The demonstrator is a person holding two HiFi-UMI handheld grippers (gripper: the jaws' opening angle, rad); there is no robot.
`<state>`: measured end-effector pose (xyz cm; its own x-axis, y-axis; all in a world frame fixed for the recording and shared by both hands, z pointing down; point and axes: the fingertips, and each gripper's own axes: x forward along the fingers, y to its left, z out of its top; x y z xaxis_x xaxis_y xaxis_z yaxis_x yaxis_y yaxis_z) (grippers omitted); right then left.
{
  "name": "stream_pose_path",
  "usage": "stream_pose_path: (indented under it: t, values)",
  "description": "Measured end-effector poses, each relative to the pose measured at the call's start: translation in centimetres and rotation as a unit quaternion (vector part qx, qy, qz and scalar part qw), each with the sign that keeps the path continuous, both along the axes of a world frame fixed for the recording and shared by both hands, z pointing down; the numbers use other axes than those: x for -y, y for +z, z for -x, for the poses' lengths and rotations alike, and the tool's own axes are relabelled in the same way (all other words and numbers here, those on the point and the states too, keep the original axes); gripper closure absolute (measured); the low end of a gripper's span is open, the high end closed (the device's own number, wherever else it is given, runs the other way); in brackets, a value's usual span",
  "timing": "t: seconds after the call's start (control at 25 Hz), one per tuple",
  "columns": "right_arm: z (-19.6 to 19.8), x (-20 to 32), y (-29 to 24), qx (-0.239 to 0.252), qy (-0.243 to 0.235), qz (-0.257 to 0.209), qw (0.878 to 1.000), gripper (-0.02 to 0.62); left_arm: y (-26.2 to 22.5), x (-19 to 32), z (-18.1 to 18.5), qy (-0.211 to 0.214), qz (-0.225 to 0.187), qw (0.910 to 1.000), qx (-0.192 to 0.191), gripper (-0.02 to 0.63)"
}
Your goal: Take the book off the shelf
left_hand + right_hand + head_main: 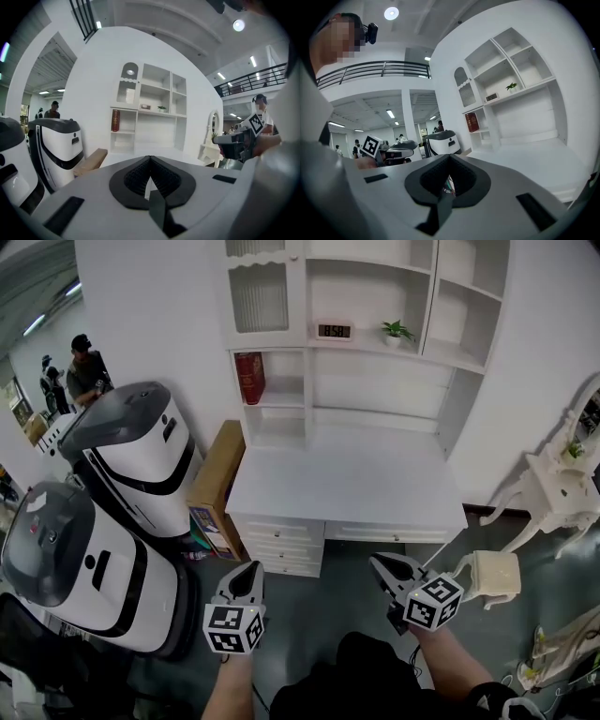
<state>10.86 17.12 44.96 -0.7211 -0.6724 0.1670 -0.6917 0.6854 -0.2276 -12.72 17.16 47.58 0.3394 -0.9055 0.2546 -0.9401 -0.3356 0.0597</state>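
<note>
A dark red book (249, 377) stands upright in the left compartment of the white shelf unit (281, 409) above the desk (347, 488). It also shows in the left gripper view as the book (115, 120) and in the right gripper view as the book (471, 122). My left gripper (248, 570) is low in front of the desk drawers, well short of the book, jaws shut and empty (150, 159). My right gripper (380, 565) hangs beside it to the right, also shut with nothing held (449, 158).
Two white-and-black machines (141, 456) (75, 568) stand left of the desk, with a cardboard box (217, 474) leaning against it. A clock (334, 331) and a small plant (396, 333) sit on an upper shelf. A white stool (494, 576) and ornate stand (553, 488) are right.
</note>
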Motion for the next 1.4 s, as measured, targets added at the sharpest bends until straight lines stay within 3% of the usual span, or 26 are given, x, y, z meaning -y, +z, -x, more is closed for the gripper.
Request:
stream_pose_path:
  t: [0.16,0.36,0.64,0.96,1.2,1.4]
  values:
    - [2.5,2.6,0.9,0.001,-0.024,0.003,1.0,0.588,0.5,2.4,1.2,-0.009,0.003,1.0,0.002,0.597]
    - [2.3,7.7,2.2,0.008,-0.027,0.013,1.0,0.588,1.4,7.3,1.3,-0.012,0.016,0.9998,0.007,0.597]
    - [-0.3,18.6,3.5,-0.002,-0.012,0.019,1.0,0.588,0.3,19.3,0.1,-0.021,0.014,0.9997,0.005,0.597]
    - [-1.5,30.6,2.0,0.009,-0.035,0.015,0.999,0.588,-2.6,31.4,-1.3,-0.043,-0.007,0.999,0.005,0.597]
    - [0.3,35.5,0.8,0.018,-0.043,0.014,0.999,0.588,-3.8,37.1,-0.1,-0.049,-0.016,0.9987,0.006,0.595]
    - [1.9,39.7,0.7,0.006,-0.018,0.016,1.0,0.588,-3.2,42.2,2.3,-0.047,-0.014,0.9988,-0.005,0.595]
